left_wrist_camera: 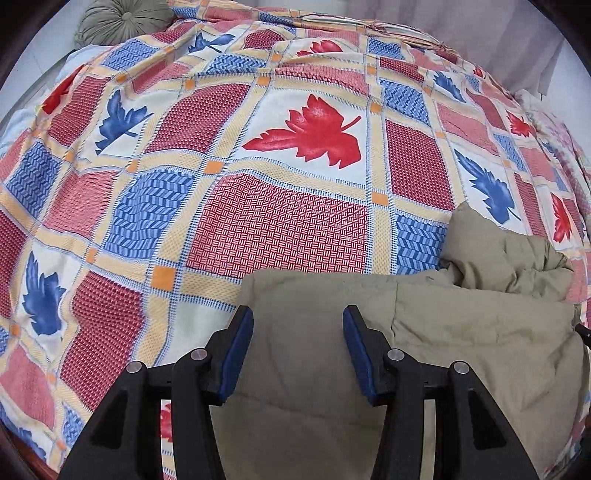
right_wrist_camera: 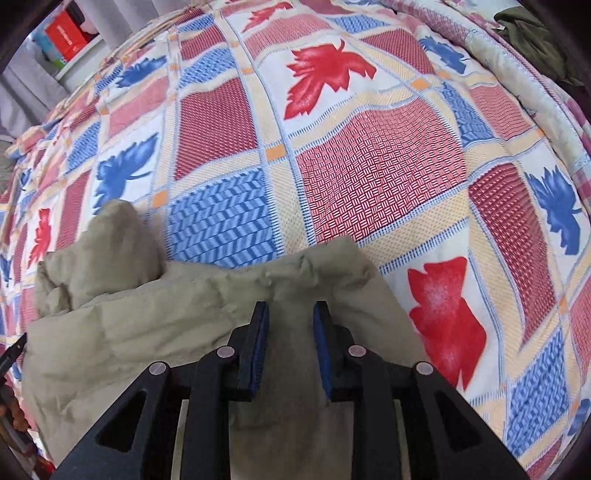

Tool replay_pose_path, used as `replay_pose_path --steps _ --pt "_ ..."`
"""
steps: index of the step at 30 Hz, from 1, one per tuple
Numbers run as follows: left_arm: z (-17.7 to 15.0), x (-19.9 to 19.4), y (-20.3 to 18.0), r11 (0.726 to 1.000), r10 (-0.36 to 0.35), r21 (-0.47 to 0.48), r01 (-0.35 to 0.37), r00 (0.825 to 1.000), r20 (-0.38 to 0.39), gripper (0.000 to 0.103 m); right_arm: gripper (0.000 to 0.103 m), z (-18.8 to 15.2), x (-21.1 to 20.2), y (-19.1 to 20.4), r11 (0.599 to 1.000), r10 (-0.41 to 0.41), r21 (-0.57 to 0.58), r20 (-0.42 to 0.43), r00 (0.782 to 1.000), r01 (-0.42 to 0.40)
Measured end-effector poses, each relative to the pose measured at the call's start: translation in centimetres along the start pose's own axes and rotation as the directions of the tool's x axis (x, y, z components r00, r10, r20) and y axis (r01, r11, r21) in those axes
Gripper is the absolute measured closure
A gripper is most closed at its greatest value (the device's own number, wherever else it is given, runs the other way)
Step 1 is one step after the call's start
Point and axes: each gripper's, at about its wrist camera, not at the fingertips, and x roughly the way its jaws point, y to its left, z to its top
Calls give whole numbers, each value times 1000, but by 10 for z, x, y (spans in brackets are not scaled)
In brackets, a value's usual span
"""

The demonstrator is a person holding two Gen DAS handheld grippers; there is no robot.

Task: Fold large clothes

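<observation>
A khaki padded jacket (left_wrist_camera: 461, 332) lies bunched on the patterned bedspread (left_wrist_camera: 280, 218) at the near edge of the bed. In the left wrist view my left gripper (left_wrist_camera: 297, 317) is open, its blue pads (left_wrist_camera: 242, 354) wide apart over the jacket's left part, holding nothing. In the right wrist view the jacket (right_wrist_camera: 147, 317) fills the lower left, with a raised lump at its far left. My right gripper (right_wrist_camera: 291, 308) hovers over the jacket's right corner, its pads (right_wrist_camera: 258, 347) partly apart with cloth seen between them; no grip is evident.
The bedspread (right_wrist_camera: 369, 170) with red and blue leaf squares covers the whole bed. A round green cushion (left_wrist_camera: 122, 22) lies at the far left corner. A dark green garment (right_wrist_camera: 535, 40) lies at the far right. A shelf with a red box (right_wrist_camera: 68, 31) stands beyond the bed.
</observation>
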Motion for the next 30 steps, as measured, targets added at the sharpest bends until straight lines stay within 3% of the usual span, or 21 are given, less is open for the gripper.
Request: replay_pose_path --steps 7,15,19,20,21,22,24,30 --pt "-40 -26 11 1000 -10 -24 9 999 -50 51 76 -46 -46 28 997 77 -31 25 997 -76" --pt "-76 -40 5 1000 -22 3 23 993 -119 51 75 -95 -62 54 987 162 -1 -49 986 -162" --pt "-86 -47 4 999 -32 9 33 991 -134 51 70 -112 -65 68 983 182 5 -80 980 -182" --pt "-88 -49 5 999 -36 3 36 990 -137 46 69 -116 -65 71 983 183 3 -85 979 -184" --pt "-89 -50 6 999 -39 -1 39 989 -141 33 68 -119 -66 75 982 186 2 -90 979 -186" --pt "-92 -52 7 999 -39 -7 39 989 -140 2 68 -122 -67 78 982 189 2 -94 978 -189" --pt "-93 -58 10 999 -38 -4 38 993 -116 0 68 -127 -69 84 980 196 5 -103 975 -197" --pt "-96 -54 14 999 -32 36 38 987 -155 0 67 -138 -70 101 979 205 4 -121 971 -206"
